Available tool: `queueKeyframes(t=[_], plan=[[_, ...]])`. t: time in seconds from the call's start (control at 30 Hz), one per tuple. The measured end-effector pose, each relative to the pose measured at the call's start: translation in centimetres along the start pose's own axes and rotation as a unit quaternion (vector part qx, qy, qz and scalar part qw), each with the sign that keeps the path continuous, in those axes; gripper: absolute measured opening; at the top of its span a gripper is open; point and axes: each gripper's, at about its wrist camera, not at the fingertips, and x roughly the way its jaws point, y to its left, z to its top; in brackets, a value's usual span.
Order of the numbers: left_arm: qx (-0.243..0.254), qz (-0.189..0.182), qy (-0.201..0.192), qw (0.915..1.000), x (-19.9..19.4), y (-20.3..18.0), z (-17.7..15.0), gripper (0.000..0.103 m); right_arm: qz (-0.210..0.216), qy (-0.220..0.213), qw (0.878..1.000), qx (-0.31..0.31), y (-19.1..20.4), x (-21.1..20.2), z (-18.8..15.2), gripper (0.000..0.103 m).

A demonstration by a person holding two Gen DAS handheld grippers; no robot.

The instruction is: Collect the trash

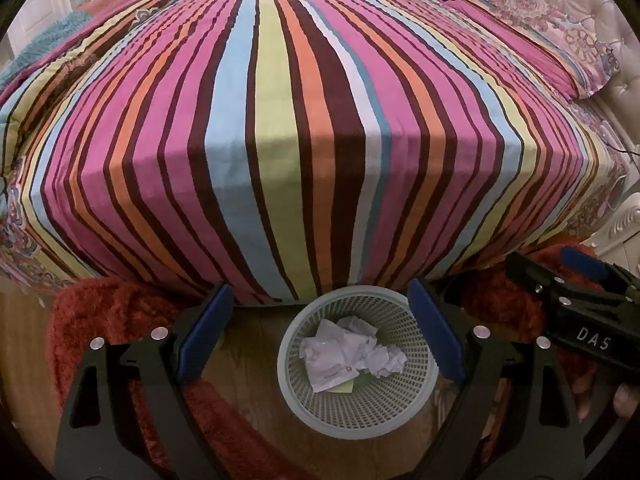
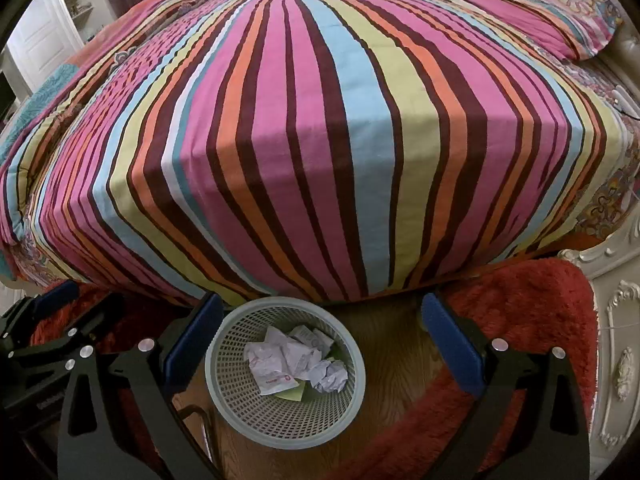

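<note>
A pale grey mesh waste basket (image 1: 416,404) (image 2: 224,396) stands on the wooden floor at the foot of the bed. Inside it lie crumpled white papers (image 1: 352,354) (image 2: 298,362) and a flat wrapper. My left gripper (image 1: 320,336) hangs above the basket, open, with nothing between its blue pads (image 1: 204,332). My right gripper (image 2: 320,348) is open too and empty, above the floor just right of the basket. In the left wrist view the right gripper (image 1: 576,280) shows at the right edge. In the right wrist view the left gripper (image 2: 52,312) shows at the left edge.
A bed with a striped cover (image 1: 312,120) (image 2: 320,128) fills most of both views. A red shaggy rug (image 1: 100,320) (image 2: 532,320) lies on the floor around the basket. A white carved cabinet (image 2: 616,340) stands at the right. Pillows (image 1: 540,32) lie at the bed's far end.
</note>
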Motion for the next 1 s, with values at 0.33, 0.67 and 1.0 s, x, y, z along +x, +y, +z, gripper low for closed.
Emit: queueKeyframes(t=[0.33, 0.67, 1.0], plan=[[0.016, 0.02, -0.01, 0.9996, -0.31, -0.55, 0.09, 0.087, 0.0, 0.0, 1.0, 0.0, -0.02, -0.03, 0.04, 0.095], [0.012, 0.016, -0.011, 0.9997, -0.34, -0.46, 0.06, 0.087, 0.0, 0.0, 1.0, 0.0, -0.04, -0.05, 0.08, 0.095], [0.014, 0.015, -0.009, 0.9998, -0.26, -0.52, 0.05, 0.087, -0.001, 0.0, 1.0, 0.001, 0.04, -0.06, 0.04, 0.095]])
